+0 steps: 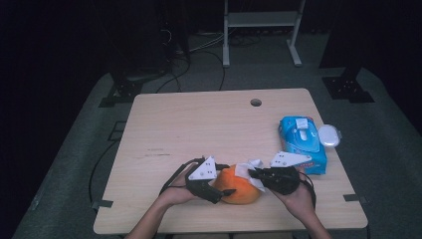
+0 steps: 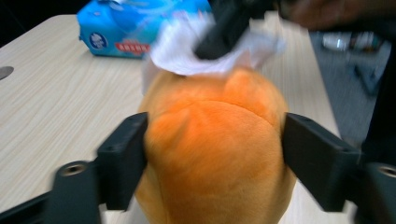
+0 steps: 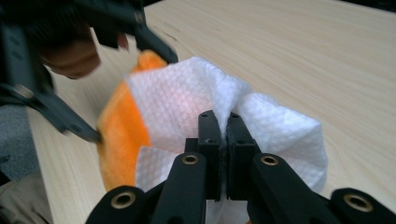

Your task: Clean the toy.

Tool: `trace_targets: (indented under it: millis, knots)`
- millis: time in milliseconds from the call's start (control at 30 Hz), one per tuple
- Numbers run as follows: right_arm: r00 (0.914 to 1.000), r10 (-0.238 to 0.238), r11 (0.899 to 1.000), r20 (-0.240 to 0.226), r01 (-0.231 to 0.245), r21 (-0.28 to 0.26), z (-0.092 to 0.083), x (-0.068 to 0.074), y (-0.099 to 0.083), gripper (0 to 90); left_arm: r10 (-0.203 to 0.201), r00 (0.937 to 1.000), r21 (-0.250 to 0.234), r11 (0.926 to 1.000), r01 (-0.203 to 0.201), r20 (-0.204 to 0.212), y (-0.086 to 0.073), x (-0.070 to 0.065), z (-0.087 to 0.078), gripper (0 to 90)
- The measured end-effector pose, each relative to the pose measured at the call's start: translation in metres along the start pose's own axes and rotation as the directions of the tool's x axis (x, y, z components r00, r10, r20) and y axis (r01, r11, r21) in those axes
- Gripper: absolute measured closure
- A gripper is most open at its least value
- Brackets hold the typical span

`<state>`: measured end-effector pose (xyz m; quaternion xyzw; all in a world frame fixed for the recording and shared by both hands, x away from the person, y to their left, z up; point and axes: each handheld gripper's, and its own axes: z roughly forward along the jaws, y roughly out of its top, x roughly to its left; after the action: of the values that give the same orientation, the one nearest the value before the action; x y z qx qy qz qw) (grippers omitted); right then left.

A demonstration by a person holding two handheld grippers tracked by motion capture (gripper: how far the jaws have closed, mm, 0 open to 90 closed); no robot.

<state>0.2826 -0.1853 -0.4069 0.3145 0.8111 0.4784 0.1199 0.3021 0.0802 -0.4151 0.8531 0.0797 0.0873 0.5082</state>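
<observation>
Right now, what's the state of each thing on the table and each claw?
Orange plush toy: lying on the table, held at both sides by the left claw.
White wipe: crumpled, pinched in the right claw, pressed on the toy.
Wipes pack: lying flat, lid flipped open.
Left claw: jaws against the toy's sides.
Right claw: shut on the wipe.

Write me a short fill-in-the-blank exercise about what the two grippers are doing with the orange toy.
1. The left gripper has the ____ plush toy between its jaws.
2. The right gripper is shut on a white ____.
3. The blue wipes pack lies on the ____.

Missing words: orange; wipe; table
</observation>
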Motion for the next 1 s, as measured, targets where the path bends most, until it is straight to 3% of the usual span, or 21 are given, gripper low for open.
trace_targets:
  millis: [67, 100, 133, 233, 333, 467, 633, 700, 767, 900, 1000]
  knots:
    - [1.0, 0.006, 1.0, 0.002, -0.006, 0.007, 0.0, -0.001, -0.002, 86.3, -0.062, 0.998, -0.023, 0.9978, 0.062, 0.01, 0.003, 0.002, 0.001, 18.2]
    - [1.0, 0.006, 1.0, -0.004, -0.006, 0.01, 0.001, 0.0, -0.001, 86.3, -0.072, 0.9974, -0.012, 0.9973, 0.072, 0.01, 0.003, 0.002, 0.002, 18.6]
    - [1.0, 0.002, 1.0, -0.006, -0.002, 0.014, 0.001, 0.001, 0.0, 86.3, -0.057, 0.9984, 0.01, 0.9983, 0.057, 0.001, 0.002, 0.001, 0.003, 21.7]
    - [0.9999, -0.002, 1.0, -0.015, 0.003, 0.028, 0.001, 0.004, 0.002, 86.4, -0.032, 0.9995, 0.01, 0.9994, 0.032, 0.006, -0.002, -0.001, 0.004, 30.0]
    - [0.9995, -0.02, 0.999, -0.025, 0.022, 0.049, 0.001, 0.008, 0.004, 86.8, 0.031, 0.9989, 0.02, 0.9993, -0.03, -0.035, 0.0, -0.002, 0.002, 31.7]
    - [0.9975, -0.07, 0.995, 0.0, 0.07, 0.072, 0.001, 0.017, 0.007, 87.0, 0.026, 0.9972, 0.025, 0.9994, -0.024, -0.07, 0.002, 0.0, -0.001, 29.2]
    - [0.9985, -0.046, 0.997, -0.028, 0.048, 0.068, 0.0, 0.015, 0.007, 87.1, -0.01, 0.9998, 0.033, 0.9994, 0.01, -0.016, -0.001, 0.001, 0.0, 30.0]
    - [0.9984, -0.048, 0.998, -0.031, 0.05, 0.048, -0.001, 0.017, 0.009, 87.0, 0.014, 0.9999, 0.042, 0.999, -0.014, 0.001, 0.0, -0.001, 0.001, 29.6]
    - [0.9976, -0.037, 0.999, -0.059, 0.038, 0.019, -0.001, 0.021, 0.011, 86.9, 0.066, 0.9974, 0.049, 0.9965, -0.068, 0.026, 0.001, -0.005, 0.001, 30.3]
    - [0.9942, -0.083, 0.997, -0.069, 0.083, 0.002, 0.002, 0.034, 0.018, 86.9, 0.114, 0.9923, 0.043, 0.9923, -0.116, 0.048, 0.001, -0.011, 0.002, 29.4]
    - [0.9948, -0.087, 0.996, -0.054, 0.087, 0.006, 0.003, 0.034, 0.018, 86.9, 0.064, 0.9966, 0.025, 0.9976, -0.065, 0.052, 0.002, -0.008, 0.003, 21.5]
